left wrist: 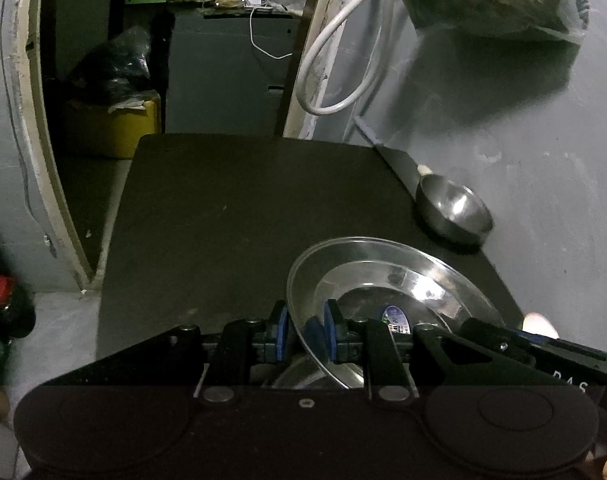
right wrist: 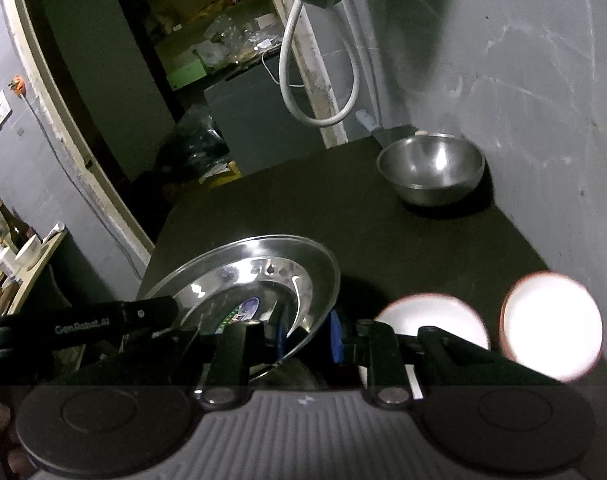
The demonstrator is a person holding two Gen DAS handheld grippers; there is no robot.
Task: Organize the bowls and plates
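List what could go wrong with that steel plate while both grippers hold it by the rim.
1. The steel plate is pinched only at its thin rim by the left gripper and the right gripper; the smooth metal could slip out.
2. It sits tilted above the dark table; uneven pulling could twist it loose.
3. The steel bowl stands by the wall; a wide swing might knock it.

Bare dark tabletop (left wrist: 231,216) ahead; steel bowl (left wrist: 453,210) against the wall (left wrist: 543,140) at right.
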